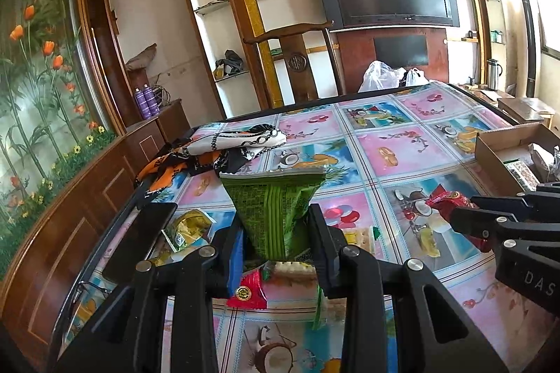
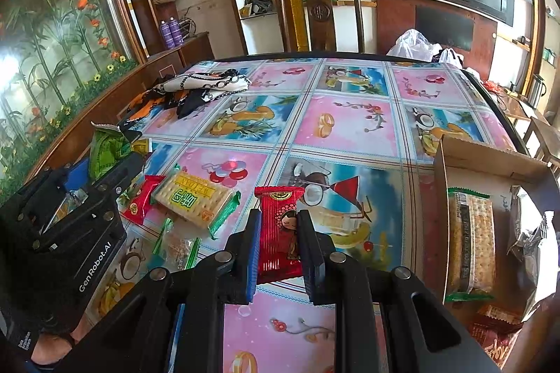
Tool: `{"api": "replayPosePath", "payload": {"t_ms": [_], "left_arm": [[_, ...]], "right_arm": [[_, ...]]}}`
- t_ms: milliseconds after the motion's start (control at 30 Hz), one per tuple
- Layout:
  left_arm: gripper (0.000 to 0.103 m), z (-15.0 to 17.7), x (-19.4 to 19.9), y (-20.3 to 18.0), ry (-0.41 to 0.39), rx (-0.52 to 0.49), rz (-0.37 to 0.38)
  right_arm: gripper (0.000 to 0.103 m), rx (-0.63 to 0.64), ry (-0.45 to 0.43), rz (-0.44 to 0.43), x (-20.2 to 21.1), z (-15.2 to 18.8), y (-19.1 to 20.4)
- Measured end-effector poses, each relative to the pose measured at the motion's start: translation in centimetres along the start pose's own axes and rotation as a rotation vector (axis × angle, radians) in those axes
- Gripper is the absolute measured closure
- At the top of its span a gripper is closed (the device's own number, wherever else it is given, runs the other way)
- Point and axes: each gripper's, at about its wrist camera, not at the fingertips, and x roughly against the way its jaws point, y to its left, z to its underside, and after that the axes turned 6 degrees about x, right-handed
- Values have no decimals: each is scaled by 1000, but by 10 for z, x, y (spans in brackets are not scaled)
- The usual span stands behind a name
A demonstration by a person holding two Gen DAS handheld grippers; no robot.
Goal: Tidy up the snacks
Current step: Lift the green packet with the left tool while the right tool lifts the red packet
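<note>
Broadly, a table under a fruit-print oilcloth [image 2: 350, 121] fills both views, its near edge hidden behind the gripper frames. At the right, a cardboard box [image 2: 490, 163] is cut off by the frame; a cracker pack [image 2: 470, 240] lies inside, beside a silvery bag only partly visible. The left gripper [image 1: 276, 233] is clamped on a green snack packet [image 1: 273, 208], held above the table. The right gripper [image 2: 278, 243] pinches a red snack packet [image 2: 278, 233]. More cracker packs [image 2: 192, 201] lie loose between them, the print too small to read.
</note>
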Motion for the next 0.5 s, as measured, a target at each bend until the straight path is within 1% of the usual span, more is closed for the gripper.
{"api": "replayPosePath", "payload": {"t_ms": [500], "left_arm": [[71,1,2,-3,-15,-21,-16]], "right_arm": [[81,3,-1,0,1,-1,1]]}}
